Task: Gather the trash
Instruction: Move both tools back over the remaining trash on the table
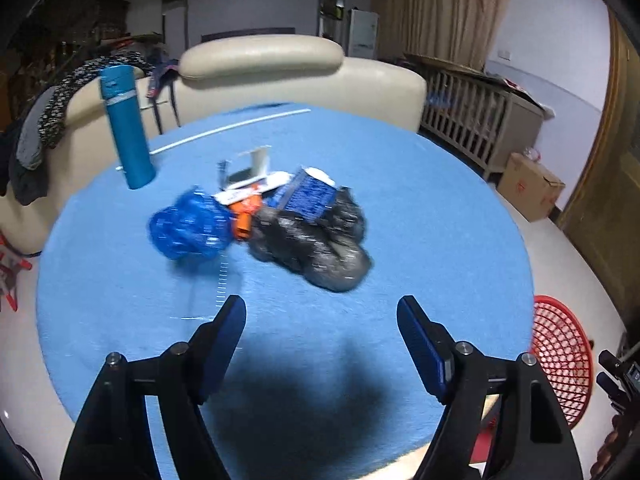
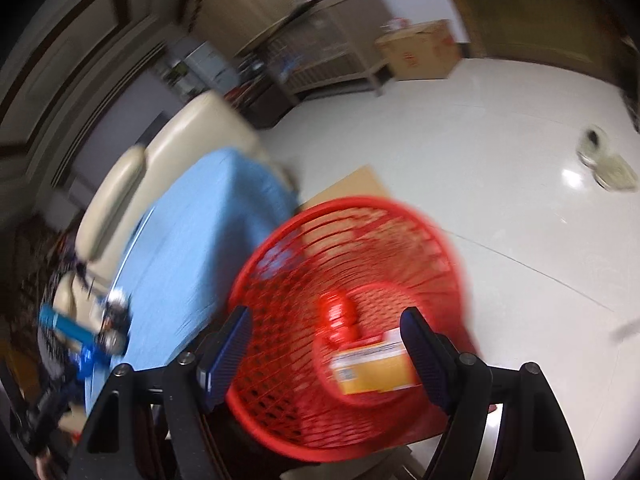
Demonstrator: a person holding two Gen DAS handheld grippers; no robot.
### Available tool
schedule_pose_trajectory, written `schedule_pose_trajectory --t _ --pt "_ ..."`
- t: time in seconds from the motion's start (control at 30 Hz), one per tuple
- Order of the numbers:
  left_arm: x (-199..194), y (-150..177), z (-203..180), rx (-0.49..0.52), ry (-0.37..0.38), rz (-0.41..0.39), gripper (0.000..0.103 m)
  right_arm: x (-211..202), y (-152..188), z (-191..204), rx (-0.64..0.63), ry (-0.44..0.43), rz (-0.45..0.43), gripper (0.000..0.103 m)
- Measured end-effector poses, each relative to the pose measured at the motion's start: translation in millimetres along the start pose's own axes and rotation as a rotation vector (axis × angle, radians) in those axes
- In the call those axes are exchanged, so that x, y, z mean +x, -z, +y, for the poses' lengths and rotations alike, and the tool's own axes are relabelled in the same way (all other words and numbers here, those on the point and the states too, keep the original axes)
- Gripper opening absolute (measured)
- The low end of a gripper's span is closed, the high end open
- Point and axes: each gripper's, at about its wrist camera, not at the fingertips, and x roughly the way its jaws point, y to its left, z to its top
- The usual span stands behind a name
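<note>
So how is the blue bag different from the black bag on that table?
The blue bag is bright, see-through blue; the black bag is dark and glossy. The blue bag is the smaller bundle, the black bag the bulkier one. The blue bag lies left of the heap; the black bag lies right, with a blue printed packet resting on it. Both are crumpled plastic on the blue tablecloth, not yet in the red basket.

A teal flask (image 1: 126, 128) stands upright on the blue tablecloth (image 1: 440, 208), a cream sofa (image 1: 260, 60) behind it
</note>
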Motion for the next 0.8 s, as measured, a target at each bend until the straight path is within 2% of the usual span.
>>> schedule_pose_trajectory --t 0.27,0.43,0.8 --pt "0.1 14.0 47.9 -0.065 -0.041 0.014 0.08 15.0 17.6 97.7 -0.234 -0.069 0.037 0.079" --pt "4.1 24.4 72.5 -0.112 -0.07 0.043 0.08 22.9 25.0 145.3 -0.351 -0.1 0.053 0.079" --pt "16.3 33.0 104.8 -0.205 -0.04 0.084 0.08 60.2 45.7 253.7 -0.618 -0.168 0.122 0.079"
